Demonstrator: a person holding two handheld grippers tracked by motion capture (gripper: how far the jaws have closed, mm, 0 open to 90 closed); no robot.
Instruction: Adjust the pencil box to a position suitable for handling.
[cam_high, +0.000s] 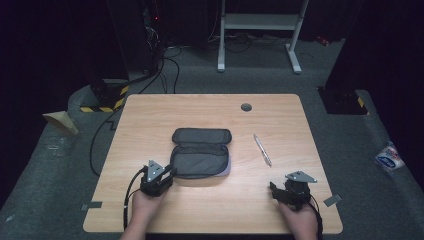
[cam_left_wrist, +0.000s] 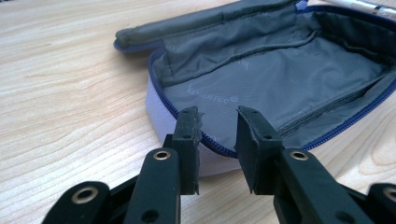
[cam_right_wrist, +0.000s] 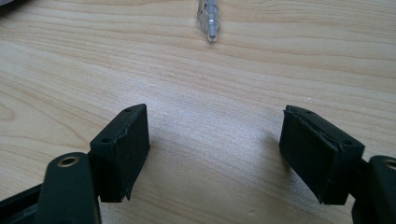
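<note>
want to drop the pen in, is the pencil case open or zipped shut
Open. The pencil case has its flap folded back, and the left gripper view shows bare grey lining inside, with nothing in it that I can see.

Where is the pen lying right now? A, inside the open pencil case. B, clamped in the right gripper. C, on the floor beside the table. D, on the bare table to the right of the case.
D: in the high view the pen lies on the wooden table, apart from the open pencil case, and the right gripper is wide open short of it.
</note>
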